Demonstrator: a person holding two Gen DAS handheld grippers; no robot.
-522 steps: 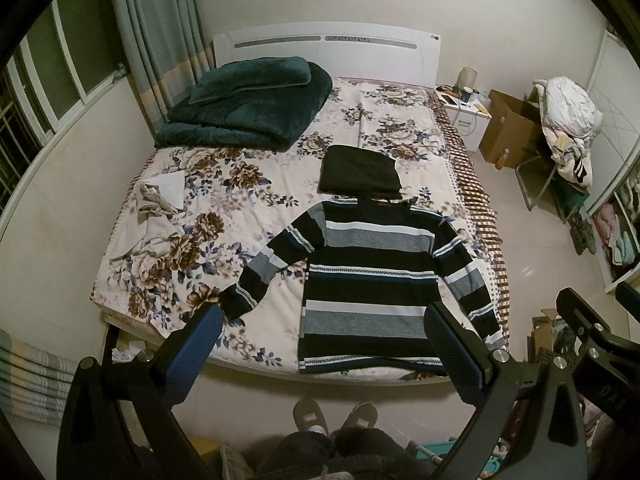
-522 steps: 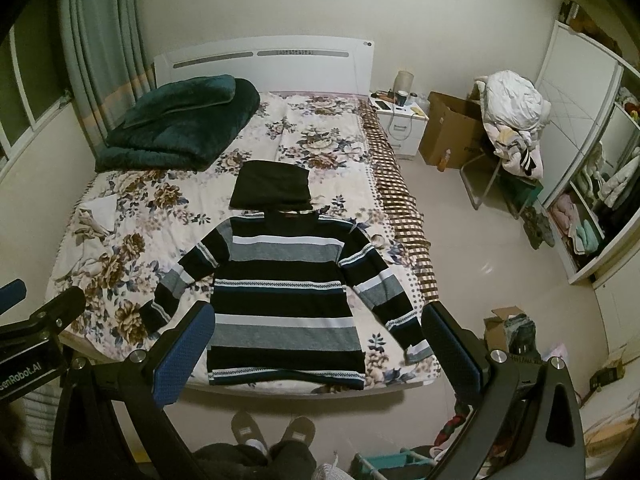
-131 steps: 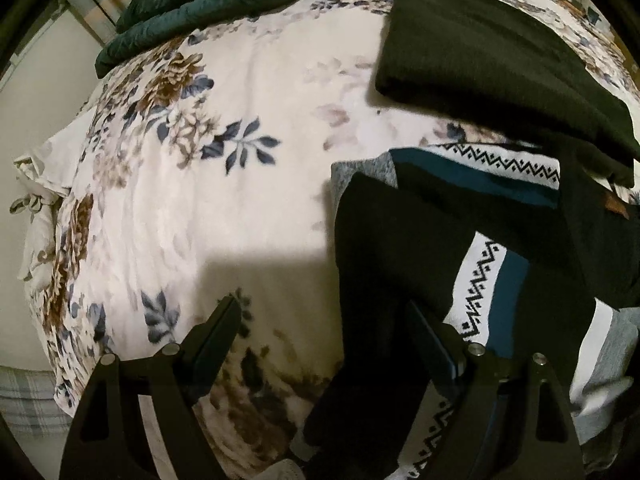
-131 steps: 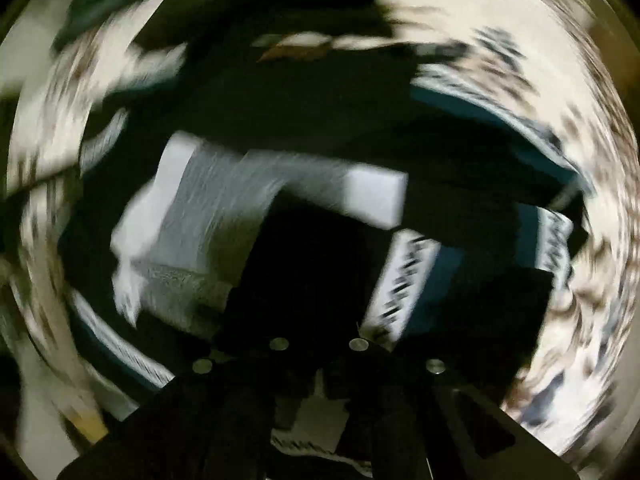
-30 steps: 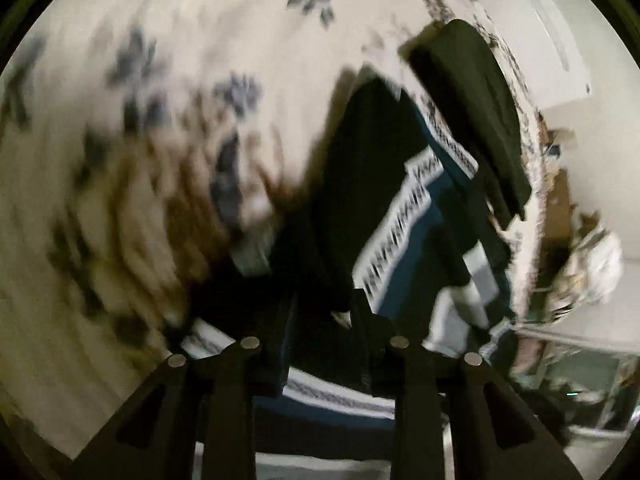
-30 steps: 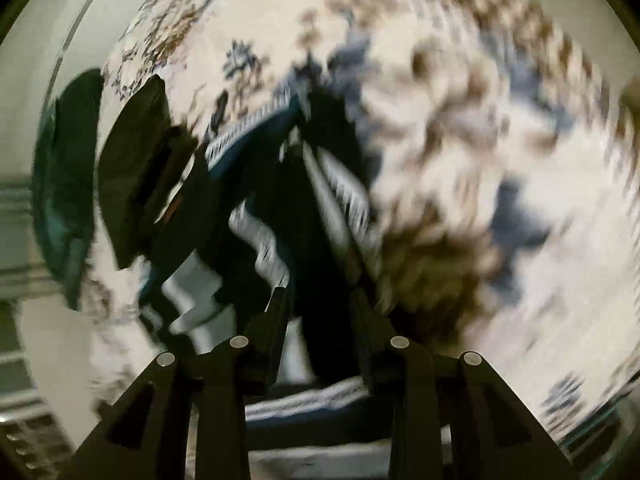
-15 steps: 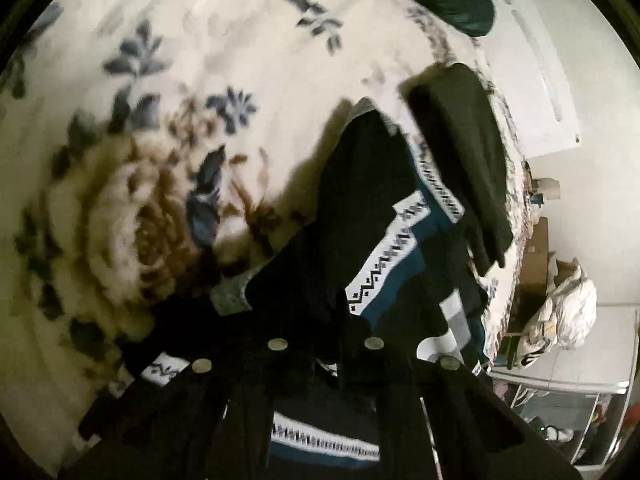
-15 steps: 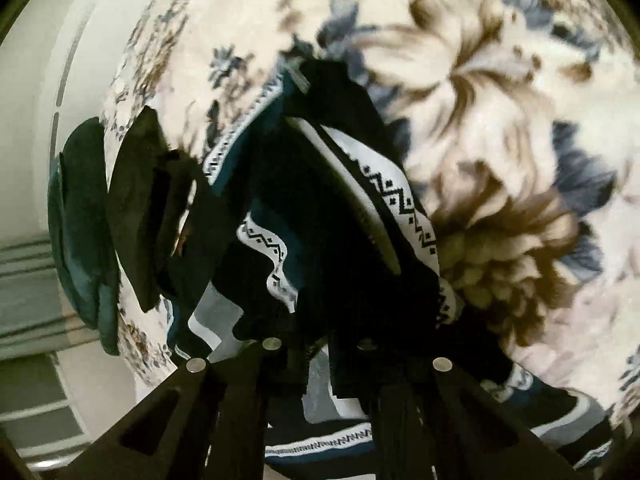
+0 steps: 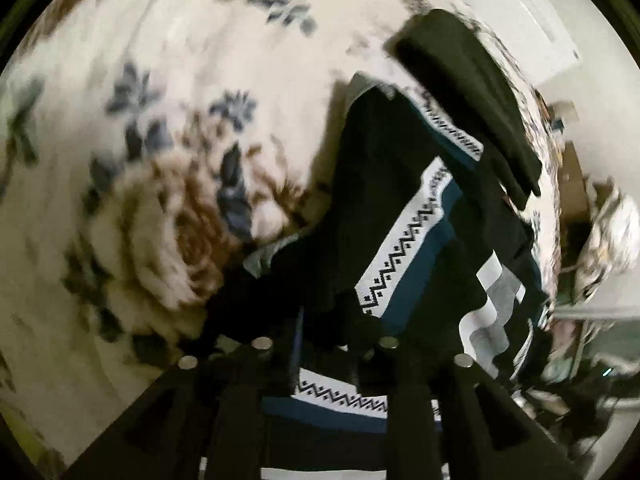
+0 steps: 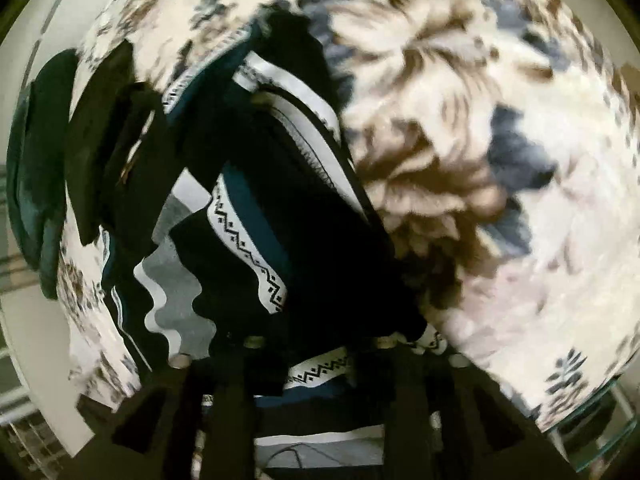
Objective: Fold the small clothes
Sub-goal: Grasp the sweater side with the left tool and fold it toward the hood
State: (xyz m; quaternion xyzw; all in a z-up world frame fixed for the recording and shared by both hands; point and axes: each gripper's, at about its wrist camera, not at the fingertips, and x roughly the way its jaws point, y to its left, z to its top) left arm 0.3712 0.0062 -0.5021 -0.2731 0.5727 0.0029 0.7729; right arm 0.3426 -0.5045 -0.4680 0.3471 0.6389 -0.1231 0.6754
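Left wrist view is showing the left gripper [image 9: 324, 344] pointing steeply down at the striped sweater [image 9: 404, 216]; its jaws have just been opening, dark knit is bunching between the 2 fingers, and I cannot tell whether the pads are pressing it. The sweater is lying in folds on the floral bedspread [image 9: 152, 184], its zigzag-trimmed white and teal bands running away from the gripper. Beyond it, a folded black garment [image 9: 468, 92] is sitting at the sweater's far end, touching it. Farther off the white headboard [image 9: 536, 12] is showing. From the right wrist view, the right gripper [image 10: 320, 344] is also aiming down with its jaws having just been opening and standing apart; sweater cloth is lying between the fingers, yet whether they are gripping it I cannot tell. Past them the sweater is bunching in waves, then the black garment, then a dark green blanket [image 10: 28, 168] at the far edge.
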